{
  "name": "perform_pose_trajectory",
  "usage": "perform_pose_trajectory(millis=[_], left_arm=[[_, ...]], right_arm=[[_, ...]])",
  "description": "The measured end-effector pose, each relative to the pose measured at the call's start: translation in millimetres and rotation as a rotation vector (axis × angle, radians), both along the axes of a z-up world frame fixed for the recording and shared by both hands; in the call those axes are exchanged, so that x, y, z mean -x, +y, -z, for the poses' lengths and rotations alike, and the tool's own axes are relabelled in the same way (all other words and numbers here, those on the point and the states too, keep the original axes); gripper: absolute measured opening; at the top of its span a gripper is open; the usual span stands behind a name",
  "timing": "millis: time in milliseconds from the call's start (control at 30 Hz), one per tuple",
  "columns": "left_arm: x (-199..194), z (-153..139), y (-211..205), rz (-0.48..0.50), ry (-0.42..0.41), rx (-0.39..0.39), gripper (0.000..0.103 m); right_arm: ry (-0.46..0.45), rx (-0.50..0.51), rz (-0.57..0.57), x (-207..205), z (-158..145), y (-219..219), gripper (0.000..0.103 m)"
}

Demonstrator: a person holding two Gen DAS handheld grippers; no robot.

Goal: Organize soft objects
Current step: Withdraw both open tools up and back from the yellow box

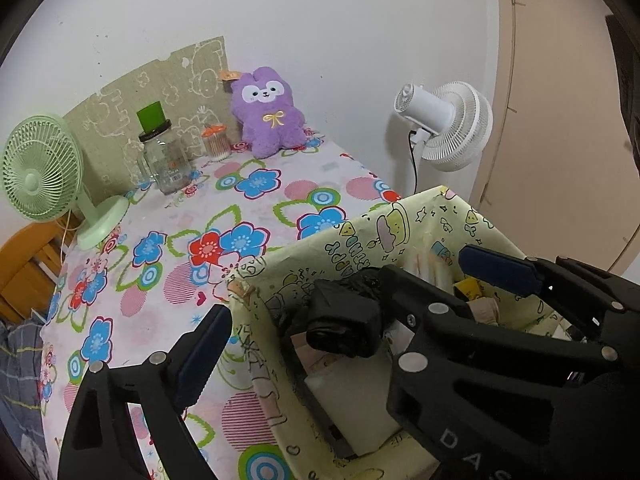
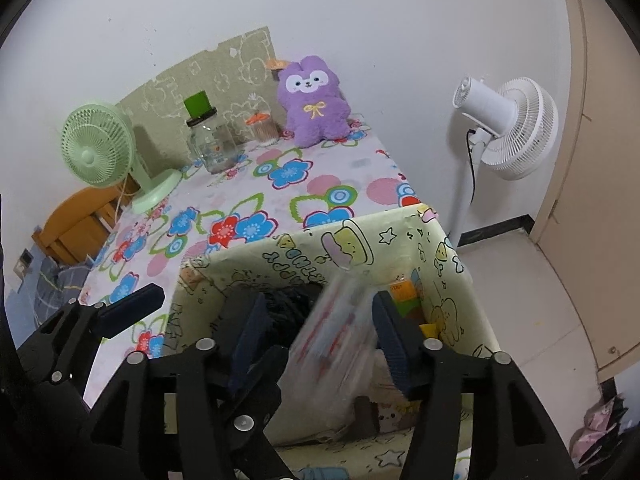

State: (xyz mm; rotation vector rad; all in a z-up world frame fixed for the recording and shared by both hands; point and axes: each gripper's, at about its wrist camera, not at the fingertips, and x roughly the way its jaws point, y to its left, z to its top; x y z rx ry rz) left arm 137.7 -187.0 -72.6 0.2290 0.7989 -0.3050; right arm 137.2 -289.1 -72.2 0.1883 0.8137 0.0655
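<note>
In the left wrist view, a tabletop (image 1: 280,200) covered with a bright flower-print cloth runs back to a white wall. At its near right corner stands a pale yellow storage box (image 1: 360,236) printed with cartoon figures, open at the top. The left tool (image 1: 340,304) hangs over the box's near left corner with its two blue-padded fingers spread wide: one pad lies outside the box's left wall, the other over the box's right side, and nothing is pinched between them. The right tool (image 1: 404,304), black, reaches into the box from the lower right. Pale packets lie in the box's bottom. At the far end a purple plush toy (image 1: 270,114) sits upright against the wall, well apart from the box. Near it stand a glass jar (image 1: 166,160) with a green cap, a small tub of cotton swabs (image 1: 216,144), and a green desk fan (image 1: 40,168) at the left edge. A white standing fan (image 1: 448,124) is to the right, beyond the tabletop.

In the right wrist view, the right tool (image 2: 316,340) points down into the same box (image 2: 460,292). Its fingers stand partly apart, and a clear plastic packet (image 2: 336,344), blurred, lies between them; whether the pads touch it cannot be told. The left tool (image 2: 132,312) shows at the lower left, outside the box wall. The plush toy (image 2: 314,102) sits at the far wall.
</note>
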Motion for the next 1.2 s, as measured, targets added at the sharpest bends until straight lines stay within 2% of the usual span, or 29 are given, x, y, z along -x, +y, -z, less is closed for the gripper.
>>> perform_pose_trajectory(millis=[133, 300, 467, 1200], left_arm=[[6.3, -4.5, 6.1, -0.009, -0.016, 0.004, 0.096], [16.7, -11.5, 18.3, -0.026, -0.041, 0.017, 0.101], [23.5, -16.7, 31.9, -0.045, -0.054, 0.031, 0.102], [81.0, -44.1, 111.5, -0.198, -0.167, 0.084, 0.103]], right_arm=[[0.000, 0.006, -0.008, 4.6, -5.5, 4.8, 0.070], [-0.024, 0.010, -0.021, 15.0, -14.2, 15.0, 0.073], [-0.056, 0.028, -0.031, 25.8, -22.6, 27.4, 0.081], [-0.188, 0.082, -0.096, 83.9, -57.5, 89.9, 0.095]])
